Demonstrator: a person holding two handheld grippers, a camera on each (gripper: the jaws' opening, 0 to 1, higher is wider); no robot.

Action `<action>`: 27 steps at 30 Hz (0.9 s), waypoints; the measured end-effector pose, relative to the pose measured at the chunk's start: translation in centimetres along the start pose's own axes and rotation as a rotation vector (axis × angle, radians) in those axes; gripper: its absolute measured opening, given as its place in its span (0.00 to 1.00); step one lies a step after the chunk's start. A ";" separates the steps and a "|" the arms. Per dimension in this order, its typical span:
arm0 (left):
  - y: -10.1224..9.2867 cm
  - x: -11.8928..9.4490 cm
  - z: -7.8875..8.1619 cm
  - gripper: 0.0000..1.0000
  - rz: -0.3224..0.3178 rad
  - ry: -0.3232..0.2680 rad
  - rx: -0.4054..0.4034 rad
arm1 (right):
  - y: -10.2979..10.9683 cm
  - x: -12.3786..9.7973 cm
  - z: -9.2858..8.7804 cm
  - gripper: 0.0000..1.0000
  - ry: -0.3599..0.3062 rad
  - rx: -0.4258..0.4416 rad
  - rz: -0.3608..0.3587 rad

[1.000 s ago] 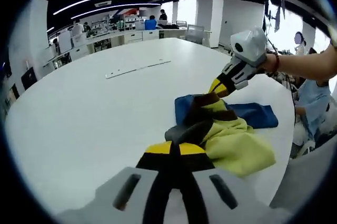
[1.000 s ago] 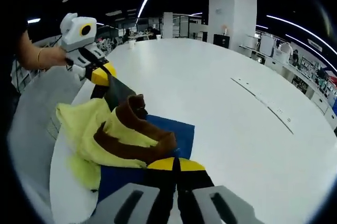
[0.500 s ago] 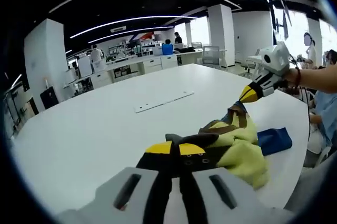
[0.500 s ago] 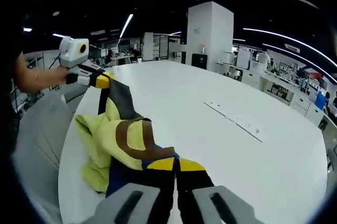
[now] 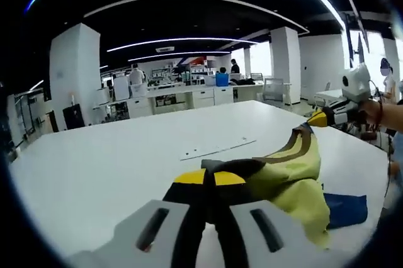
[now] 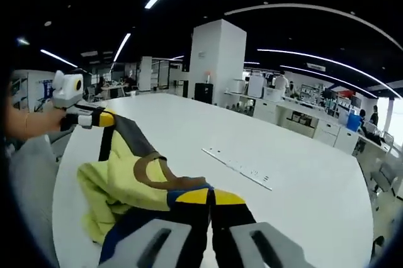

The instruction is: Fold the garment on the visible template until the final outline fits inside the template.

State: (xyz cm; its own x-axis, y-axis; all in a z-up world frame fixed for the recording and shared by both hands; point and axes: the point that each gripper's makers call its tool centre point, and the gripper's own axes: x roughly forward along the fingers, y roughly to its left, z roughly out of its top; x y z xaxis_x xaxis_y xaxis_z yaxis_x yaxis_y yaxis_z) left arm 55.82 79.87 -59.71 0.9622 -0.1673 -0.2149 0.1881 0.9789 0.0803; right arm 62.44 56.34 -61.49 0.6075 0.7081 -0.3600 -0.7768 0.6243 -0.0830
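Left gripper view: garment [image 5: 293, 170], yellow w/ brown trim and a dark panel, now hangs stretched betw. the two grippers, well clear of the worktop [image 5: 94, 173]. A sec ago it lay bunched on the blue template [image 5: 345, 208] w/ both grippers low over it; since then both hands have lifted and drawn apart, so the cloth has gone from a heap to a taut span. Left gripper [image 5: 211, 178] jaws are closed tight on a dark edge of the garment; right gripper [image 5: 322, 118], far side of the garment, is pinched on the opposite corner.

Right gripper view: same story from the other end. Right gripper [image 6: 208, 197] jaws clamped on the trimmed edge of the garment [image 6: 119, 180]; left gripper [image 6: 104, 117] grips the far corner, fabric sagging below the line betw. them. Template is mostly hidden under the hanging cloth, a blue bit at the garment's lower edge.

Meaning for task, my read: this is a shake-out/spread, not a fold yet. Garment still needs laying flat over the template, then folding in. Nothing fits the outline so far. Thin white strip [image 5: 217, 148] lies on the worktop beyond the garment, untouched.
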 end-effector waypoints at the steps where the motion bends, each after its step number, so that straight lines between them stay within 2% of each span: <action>1: 0.0 0.5 0.2 0.00 0.001 -0.014 -0.001 | -0.3 0.3 0.1 0.00 -0.004 0.005 -0.009; 5: 0.5 2.7 0.6 0.00 0.021 -0.017 -0.032 | -1.7 1.5 0.4 0.00 -0.007 0.007 -0.056; 10: 1.7 5.4 0.8 0.00 0.050 -0.020 -0.045 | -3.9 2.9 0.7 0.00 -0.036 0.083 -0.105; 14: 2.4 6.6 0.9 0.00 0.059 -0.034 -0.069 | -5.4 4.1 0.8 0.00 -0.052 0.130 -0.122; 21: 3.3 9.3 0.3 0.00 0.067 -0.020 -0.076 | -7.4 6.5 0.8 0.00 -0.068 0.168 -0.158; 27: 3.5 12.9 -0.9 0.00 0.063 0.013 -0.054 | -9.4 9.2 -0.6 0.00 -0.055 0.235 -0.205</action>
State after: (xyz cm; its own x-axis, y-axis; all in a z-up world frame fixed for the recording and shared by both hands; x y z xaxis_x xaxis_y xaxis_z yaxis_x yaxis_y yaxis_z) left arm 68.75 81.23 -63.11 0.9690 -0.1045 -0.2239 0.1165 0.9923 0.0413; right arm 75.24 56.81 -64.59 0.7605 0.5721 -0.3071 -0.5815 0.8106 0.0701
